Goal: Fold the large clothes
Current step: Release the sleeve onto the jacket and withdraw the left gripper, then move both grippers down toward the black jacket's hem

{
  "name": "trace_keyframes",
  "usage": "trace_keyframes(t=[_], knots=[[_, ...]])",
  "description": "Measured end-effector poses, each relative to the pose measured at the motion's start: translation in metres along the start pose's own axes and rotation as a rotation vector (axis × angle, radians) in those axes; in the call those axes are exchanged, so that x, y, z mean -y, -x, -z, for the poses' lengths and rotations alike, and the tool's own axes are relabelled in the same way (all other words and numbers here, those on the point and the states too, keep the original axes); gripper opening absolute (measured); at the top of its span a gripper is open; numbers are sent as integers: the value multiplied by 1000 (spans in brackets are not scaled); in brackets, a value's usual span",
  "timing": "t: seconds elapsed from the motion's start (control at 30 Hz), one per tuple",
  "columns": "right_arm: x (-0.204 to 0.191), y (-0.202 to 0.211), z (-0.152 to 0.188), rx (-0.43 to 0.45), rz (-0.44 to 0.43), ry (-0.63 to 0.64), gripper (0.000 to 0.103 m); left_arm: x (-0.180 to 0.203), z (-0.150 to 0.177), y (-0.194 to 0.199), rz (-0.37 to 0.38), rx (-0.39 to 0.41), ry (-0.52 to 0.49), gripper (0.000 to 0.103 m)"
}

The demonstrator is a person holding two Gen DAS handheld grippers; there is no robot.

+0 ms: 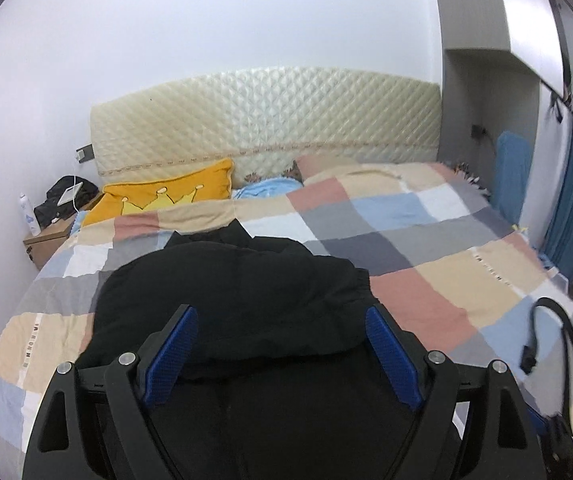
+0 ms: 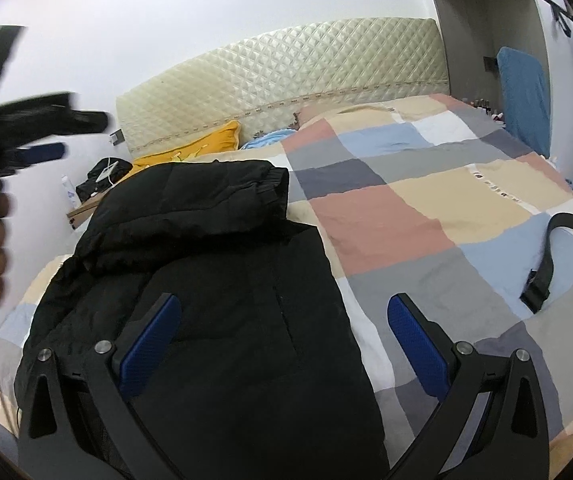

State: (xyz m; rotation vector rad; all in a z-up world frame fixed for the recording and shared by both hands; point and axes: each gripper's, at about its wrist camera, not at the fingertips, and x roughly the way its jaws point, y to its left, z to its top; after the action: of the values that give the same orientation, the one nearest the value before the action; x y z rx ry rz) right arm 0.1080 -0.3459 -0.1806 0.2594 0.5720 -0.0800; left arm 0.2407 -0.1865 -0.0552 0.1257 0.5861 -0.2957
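A big black coat lies on the bed, partly folded, one puffy part laid over the rest. The left gripper and the right gripper both hang above it, jaws wide open, holding nothing. The coat looks thick and springy. I think the fold could pop open if nobody presses it flat.

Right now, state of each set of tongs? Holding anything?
Left tongs: open, holding nothing, above the black jacket.
Right tongs: open, holding nothing, over the jacket's right edge.
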Motion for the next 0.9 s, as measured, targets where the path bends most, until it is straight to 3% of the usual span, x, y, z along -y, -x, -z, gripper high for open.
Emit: trace_keyframes(t=[0.27, 0.4, 0.63, 0.9], knots=[[-14, 20, 0, 38, -23, 52, 103, -36, 18, 77, 21, 45, 61, 86], [-28, 33, 1, 61, -44, 101, 103, -60, 33, 104, -6, 75, 67, 86], [-52, 45, 9, 83, -99, 188, 103, -110, 75, 116, -59, 59, 139, 86], [-53, 49, 13, 49, -132, 179, 103, -152, 129, 109, -83, 11, 230, 86]])
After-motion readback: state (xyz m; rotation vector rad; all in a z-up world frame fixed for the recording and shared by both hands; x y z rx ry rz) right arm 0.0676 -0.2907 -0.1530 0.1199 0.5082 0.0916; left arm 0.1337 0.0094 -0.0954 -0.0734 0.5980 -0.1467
